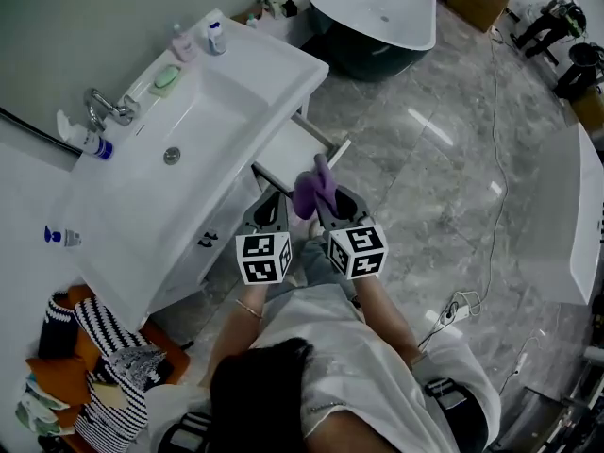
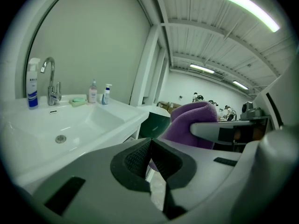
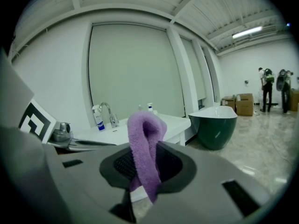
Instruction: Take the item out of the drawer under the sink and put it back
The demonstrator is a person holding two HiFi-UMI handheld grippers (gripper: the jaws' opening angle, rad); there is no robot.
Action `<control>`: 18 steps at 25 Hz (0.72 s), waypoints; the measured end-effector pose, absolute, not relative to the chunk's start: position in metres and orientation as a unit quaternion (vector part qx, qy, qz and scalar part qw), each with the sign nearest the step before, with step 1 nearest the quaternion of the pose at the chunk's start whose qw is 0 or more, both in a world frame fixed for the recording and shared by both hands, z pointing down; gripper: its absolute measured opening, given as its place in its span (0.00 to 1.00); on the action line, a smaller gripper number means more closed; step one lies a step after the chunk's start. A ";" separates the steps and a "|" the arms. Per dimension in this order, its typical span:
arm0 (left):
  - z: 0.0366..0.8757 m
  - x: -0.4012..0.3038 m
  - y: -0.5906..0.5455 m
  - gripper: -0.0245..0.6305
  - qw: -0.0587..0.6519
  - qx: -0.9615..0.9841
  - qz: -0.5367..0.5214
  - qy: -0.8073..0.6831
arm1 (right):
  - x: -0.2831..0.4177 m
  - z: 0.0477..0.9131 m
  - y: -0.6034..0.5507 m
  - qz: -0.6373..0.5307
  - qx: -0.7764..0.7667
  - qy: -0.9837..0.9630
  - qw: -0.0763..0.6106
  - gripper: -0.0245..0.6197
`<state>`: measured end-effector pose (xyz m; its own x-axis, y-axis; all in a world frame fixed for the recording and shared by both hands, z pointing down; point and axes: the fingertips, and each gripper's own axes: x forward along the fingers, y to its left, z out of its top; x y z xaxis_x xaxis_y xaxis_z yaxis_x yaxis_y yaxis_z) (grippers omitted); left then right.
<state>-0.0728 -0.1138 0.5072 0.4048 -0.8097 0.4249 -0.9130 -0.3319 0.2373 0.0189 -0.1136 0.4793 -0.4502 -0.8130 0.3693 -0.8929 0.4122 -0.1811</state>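
Observation:
A folded purple cloth (image 1: 310, 192) sticks up from my right gripper (image 1: 324, 194), which is shut on it; in the right gripper view the cloth (image 3: 145, 139) loops up between the dark pads (image 3: 171, 166). My left gripper (image 1: 275, 196) hangs just to the left, shut with nothing in it, its pads (image 2: 135, 158) meeting. Both grippers hover in front of the open white drawer (image 1: 295, 145) under the sink (image 1: 200, 119). From the left gripper view the cloth (image 2: 190, 120) shows to the right, above the sink's front edge.
A faucet (image 1: 109, 109), soap and bottles (image 1: 215, 38) stand around the basin. A dark green bathtub (image 1: 376, 19) sits beyond the vanity. Striped clothes (image 1: 106, 359) lie at the lower left. A cable (image 1: 494, 206) runs over the marble floor on the right.

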 end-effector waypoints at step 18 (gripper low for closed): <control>0.527 -0.045 -0.199 0.04 0.254 0.773 0.143 -0.564 | 0.047 0.497 -0.210 0.203 0.466 -0.850 0.139 0.17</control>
<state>-0.0451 -0.1986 0.5267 0.3239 -0.7986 0.5073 -0.9439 -0.2361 0.2311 0.0467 -0.2095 0.4969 -0.5281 -0.7354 0.4245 -0.8479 0.4845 -0.2154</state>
